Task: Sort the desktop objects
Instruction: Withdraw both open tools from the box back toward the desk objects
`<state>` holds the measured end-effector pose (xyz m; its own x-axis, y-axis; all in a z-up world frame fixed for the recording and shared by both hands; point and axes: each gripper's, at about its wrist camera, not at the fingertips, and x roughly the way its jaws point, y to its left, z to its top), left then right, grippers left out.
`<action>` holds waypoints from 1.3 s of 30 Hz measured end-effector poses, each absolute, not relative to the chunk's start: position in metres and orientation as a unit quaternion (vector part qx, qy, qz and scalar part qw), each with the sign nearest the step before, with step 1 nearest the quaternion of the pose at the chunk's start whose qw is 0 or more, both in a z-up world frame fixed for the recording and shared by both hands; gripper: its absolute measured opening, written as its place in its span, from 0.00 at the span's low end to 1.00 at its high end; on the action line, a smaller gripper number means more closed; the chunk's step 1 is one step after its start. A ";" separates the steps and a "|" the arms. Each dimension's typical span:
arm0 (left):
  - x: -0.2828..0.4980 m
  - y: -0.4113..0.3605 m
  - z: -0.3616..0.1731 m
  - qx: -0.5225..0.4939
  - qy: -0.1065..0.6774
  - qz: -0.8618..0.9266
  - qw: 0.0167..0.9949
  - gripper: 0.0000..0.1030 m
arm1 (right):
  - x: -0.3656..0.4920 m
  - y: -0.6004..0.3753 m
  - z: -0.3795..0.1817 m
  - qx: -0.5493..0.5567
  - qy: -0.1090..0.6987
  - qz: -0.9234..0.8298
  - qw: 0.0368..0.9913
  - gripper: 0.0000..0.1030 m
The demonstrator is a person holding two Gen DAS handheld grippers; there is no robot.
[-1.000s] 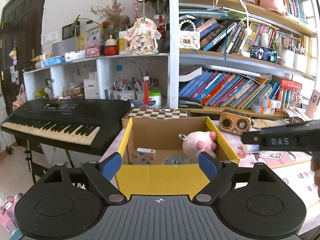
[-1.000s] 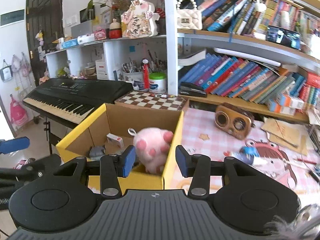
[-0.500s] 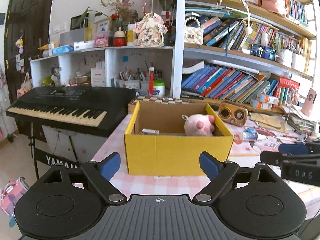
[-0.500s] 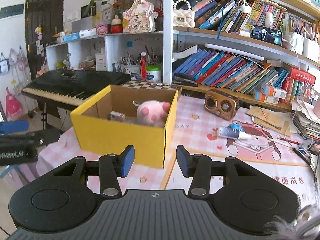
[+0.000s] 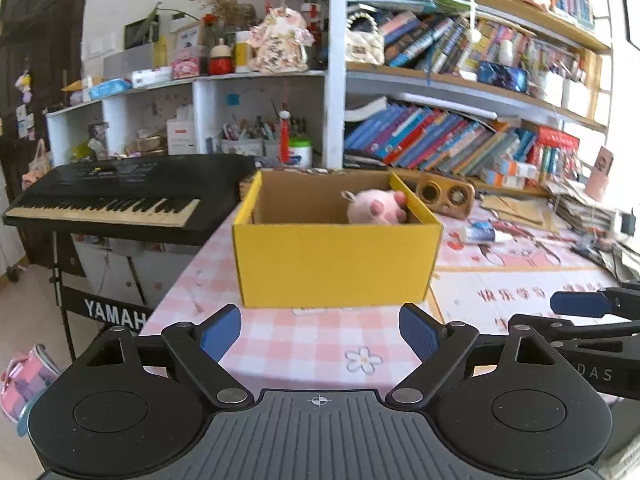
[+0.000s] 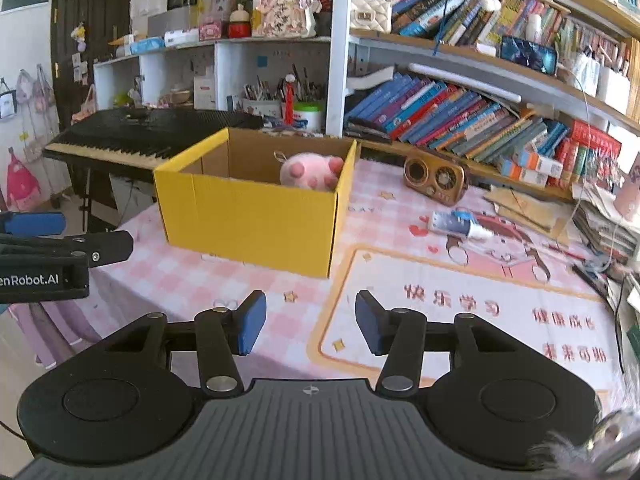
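Note:
A yellow cardboard box (image 5: pixel 336 264) (image 6: pixel 248 216) stands on the pink checked tablecloth. A pink plush paw (image 5: pixel 376 210) (image 6: pixel 310 172) leans in its right corner. My left gripper (image 5: pixel 320 332) hangs wide open and empty over the near table edge, well short of the box. My right gripper (image 6: pixel 310 326) is over the printed mat to the box's right; its jaws are opening with nothing between them. A blue and white tube (image 6: pixel 456 224) (image 5: pixel 478 234) lies on the mat beyond it. Each gripper shows at the edge of the other's view.
A brown retro radio (image 6: pixel 434 178) stands behind the box by the bookshelf (image 6: pixel 480 120). Papers and cables (image 6: pixel 600 220) pile up at the right. A black keyboard (image 5: pixel 120 196) on a stand sits off the table's left edge. A pink bag (image 5: pixel 24 376) lies on the floor.
Both grippers have pulled back from the box, which now looks smaller and farther. The plush stays inside it. The right jaws have spread a little wider.

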<state>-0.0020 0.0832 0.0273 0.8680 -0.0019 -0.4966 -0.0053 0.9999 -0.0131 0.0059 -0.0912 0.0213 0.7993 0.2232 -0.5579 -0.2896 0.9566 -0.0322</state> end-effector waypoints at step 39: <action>0.031 -0.008 0.007 0.035 0.297 -0.141 0.944 0.86 | 0.008 -0.166 0.006 -0.021 0.333 0.025 0.942 0.59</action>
<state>0.0312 -0.0077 0.0075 0.7839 -0.2454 -0.5703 0.2871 0.9577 -0.0175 0.0083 -0.1656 0.0059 0.7774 0.0323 -0.6282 -0.0609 0.9979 -0.0240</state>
